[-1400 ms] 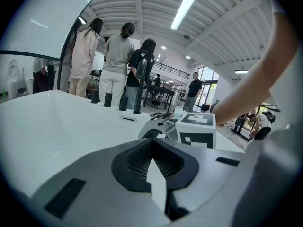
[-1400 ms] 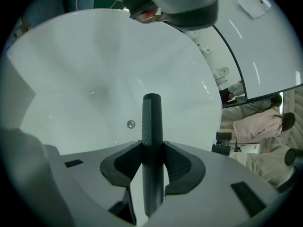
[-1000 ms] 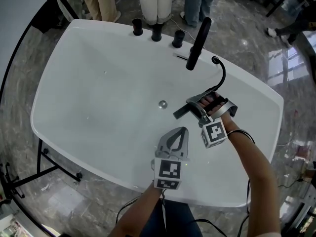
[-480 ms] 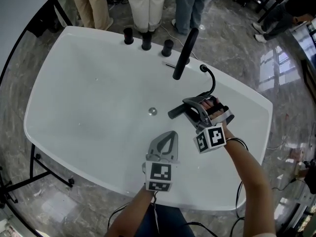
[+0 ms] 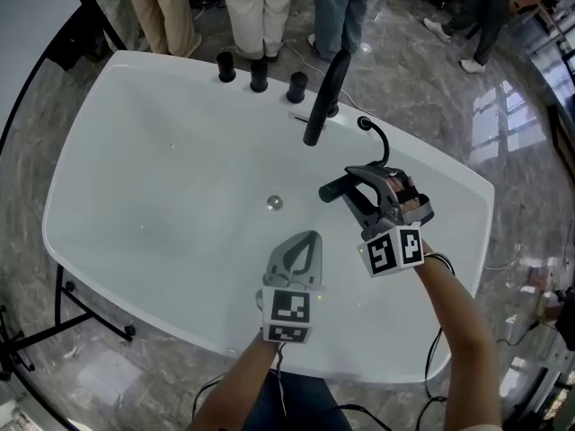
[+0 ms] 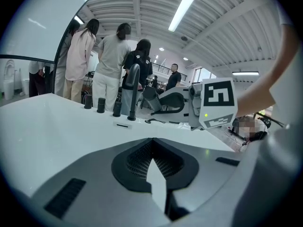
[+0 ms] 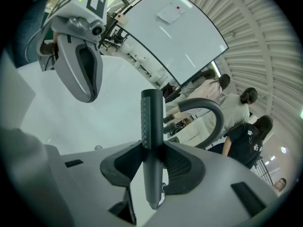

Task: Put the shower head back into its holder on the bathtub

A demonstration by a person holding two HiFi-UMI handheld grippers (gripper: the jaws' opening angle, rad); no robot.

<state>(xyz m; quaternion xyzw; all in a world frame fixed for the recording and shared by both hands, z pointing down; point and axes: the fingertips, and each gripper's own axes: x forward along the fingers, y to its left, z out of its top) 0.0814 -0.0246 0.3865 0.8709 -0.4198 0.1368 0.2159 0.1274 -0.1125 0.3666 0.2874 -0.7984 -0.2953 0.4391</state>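
Bathtub [image 5: 135, 178]: white, filled most of the head view, with its drain [image 5: 274, 203] near the middle of the frame.
Knobs [image 5: 258, 74]: three black ones stood in a row on the rim at upper centre.
Left tongs [image 5: 305, 236]: hovered over the tub at lower centre; the jaws were together at the tips with nothing between them.
Spout [image 5: 326, 97]: a black bar slanted out over the basin, just right of the knobs.
Shower head [image 5: 332, 189]: a dark stick held above the tub right of centre, pointing left, away from the rim.
Right tongs [image 5: 358, 191]: clamped on the shower head's shaft, one pad on each side.
Hose [image 5: 382, 142]: black, arched from the rim at upper right down toward the right tongs.
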